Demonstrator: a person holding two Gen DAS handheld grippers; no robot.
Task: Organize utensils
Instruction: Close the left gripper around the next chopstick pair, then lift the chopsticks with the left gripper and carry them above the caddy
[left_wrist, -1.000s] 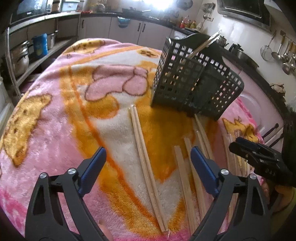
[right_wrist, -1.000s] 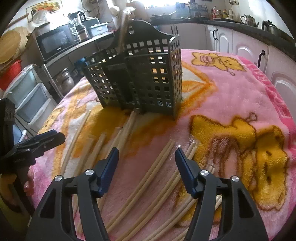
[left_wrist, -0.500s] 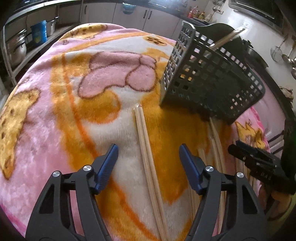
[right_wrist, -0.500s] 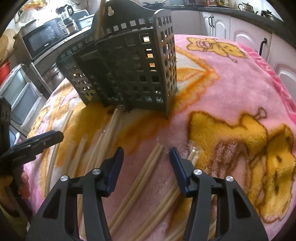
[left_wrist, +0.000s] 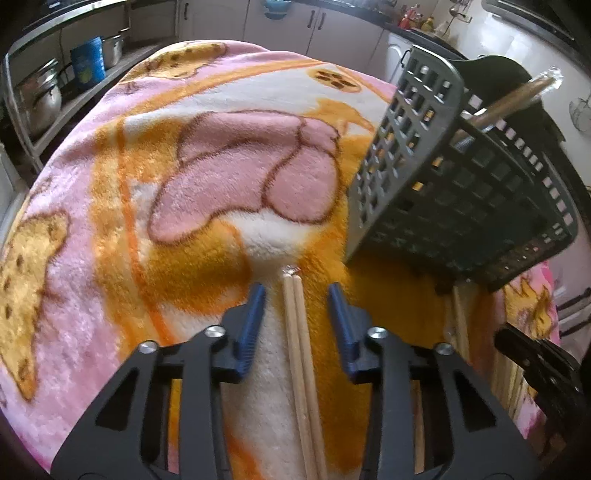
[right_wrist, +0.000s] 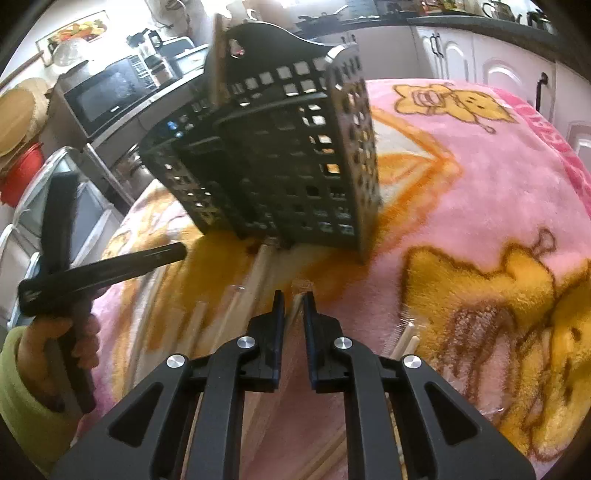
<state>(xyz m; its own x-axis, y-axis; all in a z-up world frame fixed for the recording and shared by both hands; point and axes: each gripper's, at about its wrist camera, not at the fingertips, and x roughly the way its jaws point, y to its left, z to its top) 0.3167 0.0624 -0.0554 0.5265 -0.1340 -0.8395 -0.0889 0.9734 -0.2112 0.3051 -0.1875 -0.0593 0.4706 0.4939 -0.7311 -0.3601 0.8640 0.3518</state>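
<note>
Our left gripper (left_wrist: 296, 295) has just been closing around a chopstick pair (left_wrist: 301, 354) on the blanket (left_wrist: 110, 221), pads not yet touching. Our right gripper (right_wrist: 293, 301) has narrowed onto a wrapped pair (right_wrist: 297, 295), apparently pinching it. Both lie near the basket (right_wrist: 295, 166), ready for lifting.

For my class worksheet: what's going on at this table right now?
A person is sorting chopsticks off a pink blanket with two handheld grippers. The left gripper has just been closing around a wrapped chopstick pair, its jaws not yet touching it. The right gripper has closed on another pair. The dark basket already holds one pair.
</note>
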